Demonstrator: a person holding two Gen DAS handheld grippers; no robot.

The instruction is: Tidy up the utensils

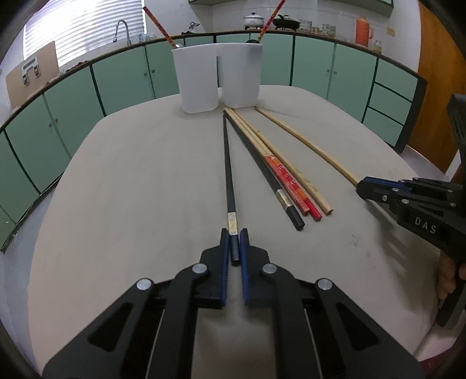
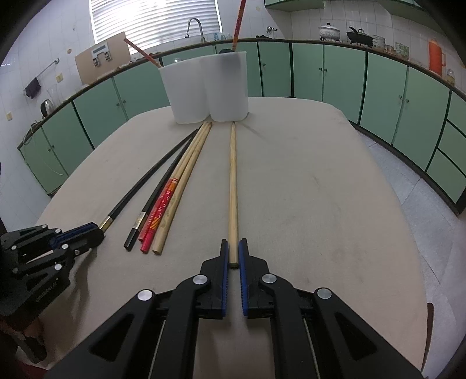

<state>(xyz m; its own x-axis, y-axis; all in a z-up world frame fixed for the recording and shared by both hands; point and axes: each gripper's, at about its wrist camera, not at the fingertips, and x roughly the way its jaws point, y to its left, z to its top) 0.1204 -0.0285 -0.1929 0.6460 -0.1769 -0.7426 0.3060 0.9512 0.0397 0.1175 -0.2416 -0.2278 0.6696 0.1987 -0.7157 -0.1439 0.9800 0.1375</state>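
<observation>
- Black chopstick [image 1: 228, 172] pinched at its near end by left gripper [image 1: 234, 242], tip toward white holder [image 1: 217, 77].
- Wooden chopstick [image 2: 233, 186] clamped by right gripper [image 2: 233, 252], pointing at holder on beige counter [image 2: 320, 189].

"DAS" on the right hand-held gripper [image 1: 368, 186]

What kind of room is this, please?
Most likely a home kitchen: a sink tap below the window, green cabinets under a long counter, and cooking pots standing on it.
</observation>
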